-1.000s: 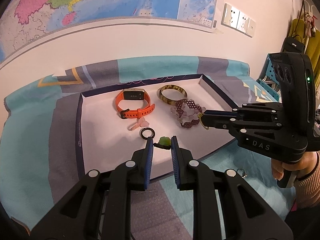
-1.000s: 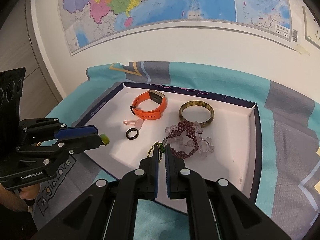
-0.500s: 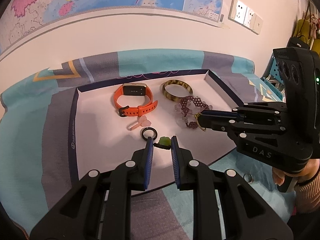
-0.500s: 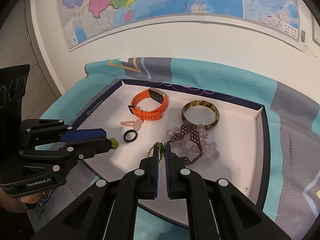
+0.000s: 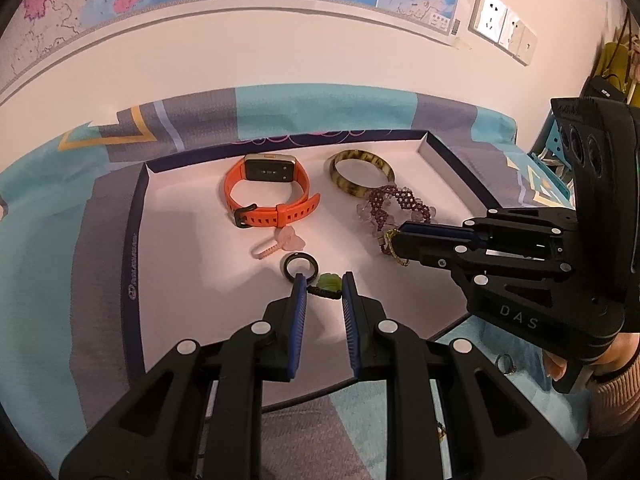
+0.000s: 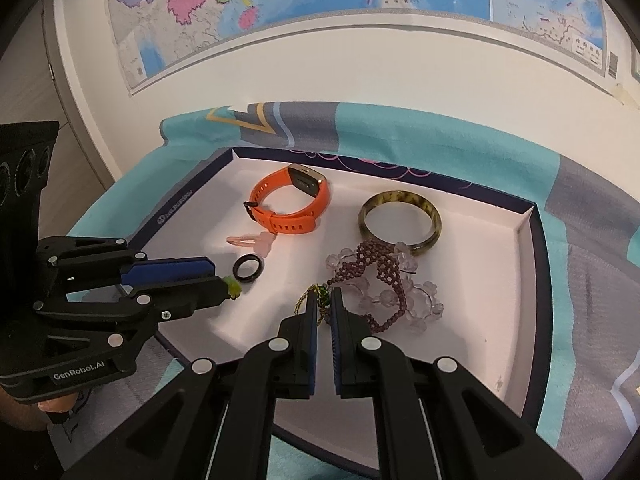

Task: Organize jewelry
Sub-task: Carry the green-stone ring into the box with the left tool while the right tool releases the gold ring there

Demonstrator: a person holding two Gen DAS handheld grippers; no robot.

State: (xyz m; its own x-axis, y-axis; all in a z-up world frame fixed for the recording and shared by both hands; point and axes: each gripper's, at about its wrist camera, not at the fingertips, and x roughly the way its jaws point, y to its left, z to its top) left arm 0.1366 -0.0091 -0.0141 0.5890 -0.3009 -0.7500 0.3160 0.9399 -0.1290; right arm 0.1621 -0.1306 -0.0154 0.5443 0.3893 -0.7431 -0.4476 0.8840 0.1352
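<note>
A: Nearest to us, what is each tool doing?

B: The left gripper has its pads pressed onto a small green pendant, carried just above the near part of the white tray. I judge it is pinched at the tips so the piece can be set down without the fingers touching the tray floor

A: And the other one?

B: The right gripper has its jaws almost together on a thin gold chain with a green bead, low over the tray's near middle. A fine chain needs that tight a pinch or it slips out

A: Why are both over the tray at once?

B: Likely each hand brings its own piece in, one to the left and one to the right, so they do not cross

A: What lies just past the tips?

B: A black ring is just beyond the left tips, with a pale pink clip behind it. To the right sprawls a purple beaded bracelet with clear beads, right beside the chain, so tangling is a risk there

A: And farther back?

B: An orange watch at far left and a mottled bangle at far right; the bangle touches the beaded bracelet. Bigger pieces sit at the back, small ones in front, which keeps everything in reach

A: Anything left outside?

B: A small ring lies on the cloth off the tray's near right corner, so the job looks unfinished
</note>
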